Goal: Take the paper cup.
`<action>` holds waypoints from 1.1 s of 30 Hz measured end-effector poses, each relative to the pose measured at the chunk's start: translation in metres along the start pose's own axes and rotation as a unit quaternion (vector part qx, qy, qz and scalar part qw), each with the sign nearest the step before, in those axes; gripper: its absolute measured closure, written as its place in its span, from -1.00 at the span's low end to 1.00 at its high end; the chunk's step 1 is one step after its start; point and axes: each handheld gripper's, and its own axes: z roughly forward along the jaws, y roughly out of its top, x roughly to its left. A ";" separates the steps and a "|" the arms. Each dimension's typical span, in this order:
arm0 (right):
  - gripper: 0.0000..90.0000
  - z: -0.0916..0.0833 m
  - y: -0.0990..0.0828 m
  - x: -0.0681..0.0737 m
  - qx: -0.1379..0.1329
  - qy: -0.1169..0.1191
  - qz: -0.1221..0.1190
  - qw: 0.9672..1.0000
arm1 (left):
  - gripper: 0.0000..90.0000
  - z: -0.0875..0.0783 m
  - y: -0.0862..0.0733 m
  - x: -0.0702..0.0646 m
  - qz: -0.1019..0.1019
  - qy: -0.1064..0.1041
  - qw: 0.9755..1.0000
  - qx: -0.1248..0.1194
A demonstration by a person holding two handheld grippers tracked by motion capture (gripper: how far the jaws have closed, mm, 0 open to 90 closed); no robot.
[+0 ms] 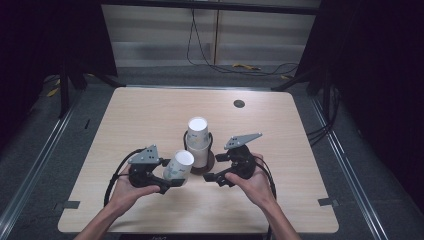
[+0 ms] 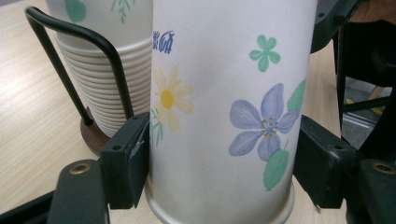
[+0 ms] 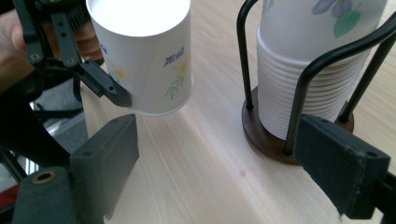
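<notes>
Left gripper view: jaws grip a flowered cup [image 2: 224, 112] (blue writing unreadable); right jaws open.

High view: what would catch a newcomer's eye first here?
A flowered paper cup, clamped in the left gripper and tilted, just left of the stack of cups in a black wire holder at the table's middle. The right gripper sits open beside the holder's base, holding nothing.
</notes>
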 end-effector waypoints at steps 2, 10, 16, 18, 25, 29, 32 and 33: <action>-0.60 0.002 0.000 0.001 0.014 0.001 -0.010 1.000 | -0.37 0.001 -0.001 0.000 -0.003 0.000 1.000 0.006; -0.58 0.012 0.000 0.005 0.043 0.000 -0.020 0.999 | -0.37 0.008 -0.003 -0.001 -0.005 0.011 0.999 0.047; -0.47 0.016 0.000 0.006 0.064 0.013 -0.025 0.998 | -0.36 0.010 -0.003 -0.003 0.004 0.011 0.998 0.062; -0.45 0.017 0.000 0.005 0.069 0.023 -0.025 0.997 | -0.36 0.011 -0.003 -0.004 0.009 0.012 0.997 0.072; -0.51 0.023 0.000 0.008 0.102 0.026 -0.042 0.994 | -0.35 0.016 -0.001 -0.008 0.027 0.014 0.995 0.099; -0.54 0.025 0.000 0.010 0.114 0.025 -0.045 0.992 | -0.35 0.020 0.002 -0.012 0.041 0.011 0.992 0.118; -0.59 0.025 0.000 0.012 0.125 0.025 -0.048 0.991 | -0.35 0.023 0.004 -0.013 0.053 0.011 0.990 0.129; -0.61 0.026 0.000 0.012 0.123 0.026 -0.051 0.991 | -0.35 0.023 0.004 -0.013 0.057 0.012 0.989 0.134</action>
